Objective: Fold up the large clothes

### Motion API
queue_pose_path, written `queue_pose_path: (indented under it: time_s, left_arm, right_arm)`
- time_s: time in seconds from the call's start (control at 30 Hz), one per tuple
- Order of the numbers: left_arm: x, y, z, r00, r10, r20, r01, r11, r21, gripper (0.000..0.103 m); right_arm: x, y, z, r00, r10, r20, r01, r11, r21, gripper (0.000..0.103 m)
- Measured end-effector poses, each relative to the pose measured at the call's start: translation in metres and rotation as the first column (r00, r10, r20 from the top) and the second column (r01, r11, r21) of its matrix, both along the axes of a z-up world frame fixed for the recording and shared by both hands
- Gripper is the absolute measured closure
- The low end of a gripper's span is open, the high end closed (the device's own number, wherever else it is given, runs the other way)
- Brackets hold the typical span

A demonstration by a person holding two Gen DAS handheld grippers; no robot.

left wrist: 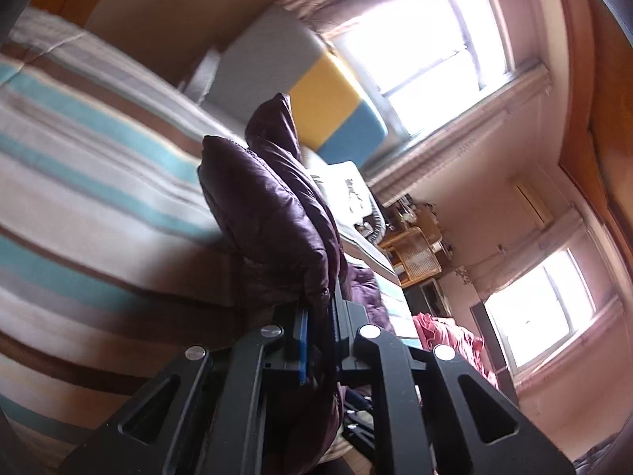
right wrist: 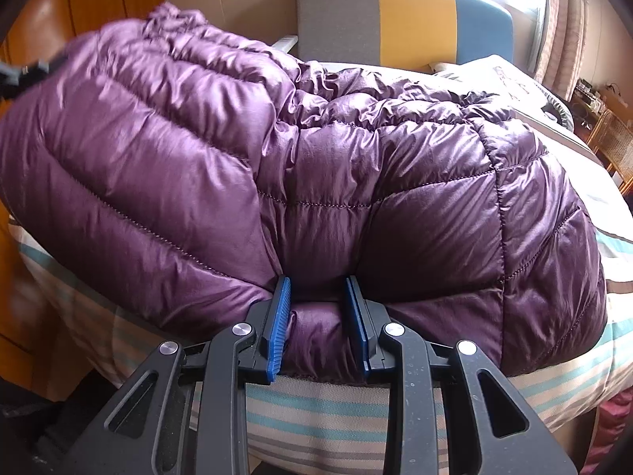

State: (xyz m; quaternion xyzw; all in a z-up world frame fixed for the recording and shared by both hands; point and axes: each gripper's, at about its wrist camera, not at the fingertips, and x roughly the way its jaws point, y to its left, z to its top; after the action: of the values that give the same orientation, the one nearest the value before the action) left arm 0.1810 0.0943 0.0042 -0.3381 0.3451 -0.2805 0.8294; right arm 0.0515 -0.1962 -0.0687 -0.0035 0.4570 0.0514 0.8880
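Although your left wrist view is tilted and blurred, it shows that your left hand-held gripper [left wrist: 320,316] has its blue pads nearly together, pinching an edge of the purple puffer jacket [left wrist: 273,213], whose fabric rises in a fold ahead of the fingers and hides their tips. In the right wrist view, the far left edge is smeared, and a dark shape there at the jacket's raised corner is too blurred to identify. Your right hand-held gripper [right wrist: 320,316] stands partly open, its blue pads [right wrist: 279,324] pressing on either side of a thick roll of the jacket's near hem. The purple puffer jacket [right wrist: 316,166] lies spread across the striped bed [right wrist: 324,411], its left part lifted higher than the rest. Beyond it stands a grey, yellow and blue headboard [right wrist: 395,16]. The wicker shelf [left wrist: 415,253] beside the bed holds small items too tiny to make out.
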Motion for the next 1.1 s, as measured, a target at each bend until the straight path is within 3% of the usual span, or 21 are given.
queue_pose_path:
  time_s: [0.3,0.43,0.63,0.83,0.87,0.9,1.1]
  left_arm:
    - [0.012,-0.060,0.046,0.994,-0.096,0.049,0.095,0.995,0.036,0.095]
    - [0.020,-0.089,0.058,0.993,-0.113,0.033,0.111,0.992,0.057,0.095]
    - [0.033,-0.142,0.062,0.990,-0.144,-0.002,0.144,0.985,0.099,0.095]
    - [0.045,-0.224,0.044,0.973,-0.221,-0.073,0.230,0.959,0.168,0.095]
    - [0.046,-0.237,0.040,0.969,-0.232,-0.082,0.244,0.951,0.189,0.095]
    - [0.048,-0.250,0.035,0.967,-0.238,-0.095,0.254,0.944,0.210,0.095]
    - [0.056,-0.311,-0.010,0.946,-0.254,-0.199,0.304,0.909,0.285,0.095]
  right_arm:
    - [-0.014,-0.016,0.028,0.999,-0.020,0.036,0.017,0.997,0.078,0.074]
    - [-0.032,-0.036,0.045,0.995,-0.074,0.073,0.069,0.996,0.062,0.074]
    - [-0.051,-0.065,0.049,0.983,-0.172,0.063,0.172,0.985,0.006,0.074]
    - [-0.066,-0.116,0.059,0.946,-0.313,0.080,0.314,0.949,-0.005,0.071]
    - [-0.067,-0.127,0.060,0.937,-0.339,0.084,0.341,0.940,-0.007,0.055]
    - [-0.069,-0.139,0.063,0.925,-0.368,0.097,0.370,0.929,-0.007,0.050]
    - [-0.063,-0.199,0.058,0.878,-0.468,0.098,0.474,0.878,-0.061,0.050]
